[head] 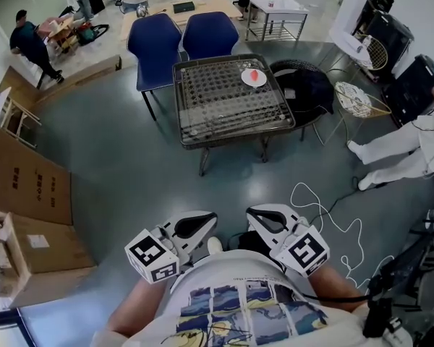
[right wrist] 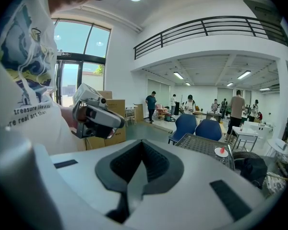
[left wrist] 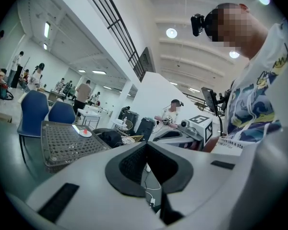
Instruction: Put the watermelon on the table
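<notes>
From the head view, the left gripper [head: 214, 216] and right gripper [head: 250, 212] are held close to the person's shirt [head: 239, 302], tips nearly facing each other. Grey floor [head: 130, 172] lies between them and the table [head: 202, 132], which is well away. The watermelon [head: 254, 74] sits on a white plate [head: 247, 82] near the table's far right corner. Two blue chairs [head: 181, 38] stand behind the table and a black seat [head: 304, 85] is just beside it on the right. A white cable [head: 325, 208] loops over the floor to the right, and cardboard boxes [head: 29, 186] stand at the left.

In the left gripper view, the left gripper [left wrist: 146, 144] has its jaws pressed together. The table [left wrist: 57, 152] shows at left with the watermelon [left wrist: 83, 129] on it.

In the right gripper view, the right gripper [right wrist: 142, 142] also has its jaws closed against each other. The watermelon [right wrist: 222, 149] on its plate [right wrist: 218, 153] appears far off at right, with the chairs [right wrist: 197, 126] beyond.
</notes>
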The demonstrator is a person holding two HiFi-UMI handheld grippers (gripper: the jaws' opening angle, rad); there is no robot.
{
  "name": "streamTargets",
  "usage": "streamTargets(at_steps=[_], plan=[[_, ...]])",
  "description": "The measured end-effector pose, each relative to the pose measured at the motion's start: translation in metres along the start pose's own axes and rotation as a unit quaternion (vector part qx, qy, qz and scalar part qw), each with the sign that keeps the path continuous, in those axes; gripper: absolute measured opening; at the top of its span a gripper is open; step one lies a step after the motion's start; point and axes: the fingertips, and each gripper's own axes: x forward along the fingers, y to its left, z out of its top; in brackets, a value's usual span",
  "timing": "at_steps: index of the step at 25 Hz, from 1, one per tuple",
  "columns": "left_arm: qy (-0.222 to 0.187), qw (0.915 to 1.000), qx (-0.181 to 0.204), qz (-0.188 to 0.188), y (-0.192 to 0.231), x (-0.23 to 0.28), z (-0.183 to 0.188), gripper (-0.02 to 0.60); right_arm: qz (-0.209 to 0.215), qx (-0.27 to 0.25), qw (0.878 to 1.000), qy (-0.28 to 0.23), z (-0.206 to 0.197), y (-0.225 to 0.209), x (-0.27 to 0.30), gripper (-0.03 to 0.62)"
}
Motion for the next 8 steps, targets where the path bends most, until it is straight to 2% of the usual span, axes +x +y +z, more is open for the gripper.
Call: streamTargets(at_steps=[8], plan=[[-0.002,1.0000,0.004,0.008,0.007,-0.016,-0.003,0.009,0.004,-0.005,1.000,-0.001,0.005,0.008,0.012,0.011]])
